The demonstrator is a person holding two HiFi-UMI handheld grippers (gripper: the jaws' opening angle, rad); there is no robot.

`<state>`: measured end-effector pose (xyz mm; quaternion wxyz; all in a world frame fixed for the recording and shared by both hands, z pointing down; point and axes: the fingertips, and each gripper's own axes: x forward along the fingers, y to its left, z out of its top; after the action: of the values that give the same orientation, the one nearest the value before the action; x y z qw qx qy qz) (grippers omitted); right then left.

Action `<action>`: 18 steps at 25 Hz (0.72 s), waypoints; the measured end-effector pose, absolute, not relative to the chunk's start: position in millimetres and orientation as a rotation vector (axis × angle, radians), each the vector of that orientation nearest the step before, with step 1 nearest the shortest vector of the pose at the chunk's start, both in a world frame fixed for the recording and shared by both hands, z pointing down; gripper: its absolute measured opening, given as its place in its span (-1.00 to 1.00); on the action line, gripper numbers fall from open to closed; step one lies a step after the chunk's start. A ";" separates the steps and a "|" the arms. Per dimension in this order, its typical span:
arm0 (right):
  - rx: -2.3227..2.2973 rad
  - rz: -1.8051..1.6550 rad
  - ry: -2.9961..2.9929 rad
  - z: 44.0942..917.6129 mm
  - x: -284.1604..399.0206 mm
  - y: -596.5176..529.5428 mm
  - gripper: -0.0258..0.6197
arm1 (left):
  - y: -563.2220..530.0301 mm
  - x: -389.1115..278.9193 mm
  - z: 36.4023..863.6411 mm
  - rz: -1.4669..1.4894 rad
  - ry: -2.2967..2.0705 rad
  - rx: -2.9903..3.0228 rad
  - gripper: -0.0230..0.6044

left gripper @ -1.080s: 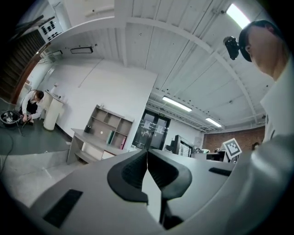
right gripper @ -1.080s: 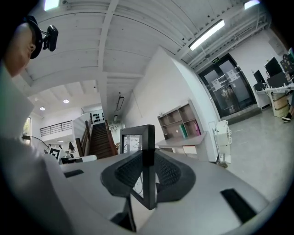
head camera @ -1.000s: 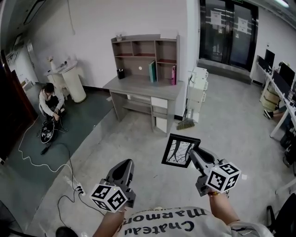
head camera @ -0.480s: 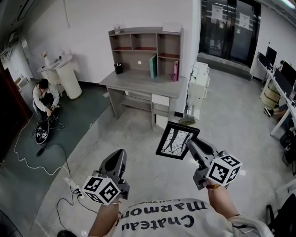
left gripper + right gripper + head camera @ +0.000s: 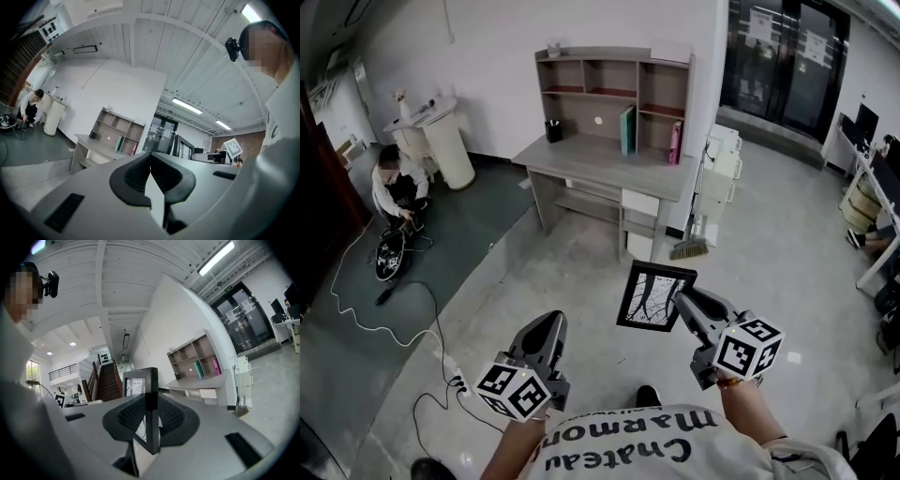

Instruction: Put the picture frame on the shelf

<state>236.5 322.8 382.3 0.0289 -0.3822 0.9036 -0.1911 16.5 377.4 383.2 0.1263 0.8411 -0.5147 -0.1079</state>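
Far shelf (image 5: 609,54) holds a teal book (image 5: 627,131) and a pink book (image 5: 675,142).

Floor: grey concrete floor (image 5: 581,281), dark green patch (image 5: 459,220) at ten o'clock.
Wall: white wall (image 5: 487,56) at twelve o'clock.
Furniture: grey desk (image 5: 600,167) bearing a shelf (image 5: 614,89) stood against it.
Doors: dark glass doors (image 5: 787,56) at two o'clock.
Light: strip lamps (image 5: 186,105) glowed overhead.

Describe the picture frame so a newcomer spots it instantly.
Below the grey desk and its shelf unit, find the two grippers. The picture frame is clamped in the right gripper: black-edged, dark branching lines on white. The left gripper is shut and empty.
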 end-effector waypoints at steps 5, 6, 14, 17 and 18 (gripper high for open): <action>-1.136 -0.589 2.815 381.8 223.4 284.2 -0.66 | 352.7 4.1 384.0 -0.312 -1.538 2.430 -0.87; -1.122 -0.579 2.821 379.9 220.3 274.8 -0.66 | 344.8 2.2 384.2 -0.307 -1.547 2.425 -0.87; -1.069 -0.526 2.852 357.1 211.7 187.7 -0.66 | 263.1 1.2 353.4 -0.338 -1.573 2.451 -0.87; -1.046 -0.476 2.851 335.6 211.4 148.9 -0.66 | 229.5 -1.3 335.0 -0.356 -1.607 2.460 -0.87; -1.035 -0.461 2.851 328.8 211.0 137.0 -0.66 | 218.8 -3.1 331.0 -0.364 -1.622 2.455 -0.87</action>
<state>211.0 137.0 328.8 0.0369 -0.3371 0.9287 -0.1501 -3.1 218.8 331.0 0.0881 0.8249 -0.5448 -0.1223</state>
